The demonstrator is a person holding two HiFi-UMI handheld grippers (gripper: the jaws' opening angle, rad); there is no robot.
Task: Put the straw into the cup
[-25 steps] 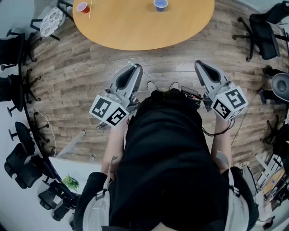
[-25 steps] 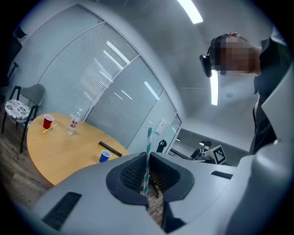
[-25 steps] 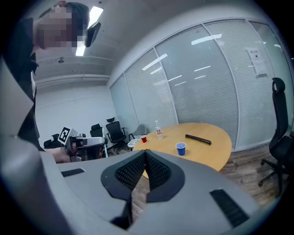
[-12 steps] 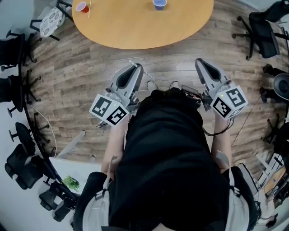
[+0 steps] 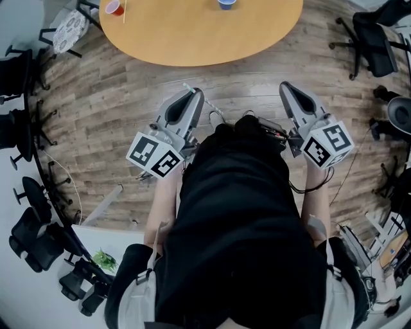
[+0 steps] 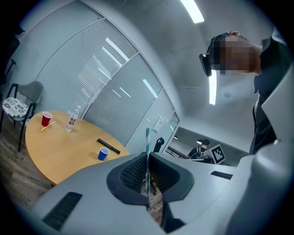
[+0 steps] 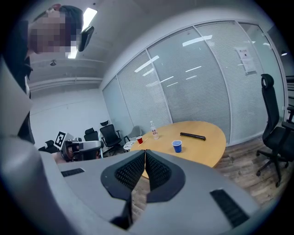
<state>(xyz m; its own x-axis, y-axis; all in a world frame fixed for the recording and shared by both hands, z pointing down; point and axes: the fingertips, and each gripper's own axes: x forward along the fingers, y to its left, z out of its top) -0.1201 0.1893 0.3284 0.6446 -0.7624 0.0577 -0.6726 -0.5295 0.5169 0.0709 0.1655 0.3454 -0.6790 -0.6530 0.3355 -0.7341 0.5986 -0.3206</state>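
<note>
The straw (image 6: 147, 151), striped teal and white, stands upright between the jaws of my left claw (image 5: 193, 95), which are closing on it and pinch it low down, so most of its length rises clear above the tips. I hold that claw out in front of the body, pointing towards the round worktop (image 5: 192, 38) but well short of it, over the wooden floor (image 5: 103, 109). My right claw (image 5: 284, 87) is held out beside it at about the same reach, clenched on nothing, its tips meeting. The head view shows both claws side by side with their marker cubes nearest me, yet catches only the near edge of the blue cup (image 5: 226, 4) and the red cup (image 5: 114, 8) at the top of the frame. The left claw's own view shows both cups in full on the worktop, well apart, with a clear bottle (image 6: 70, 121) just beside the red one and a dark bar (image 6: 108, 146) near the blue. The right claw's view shows the same set from the other side.
</note>
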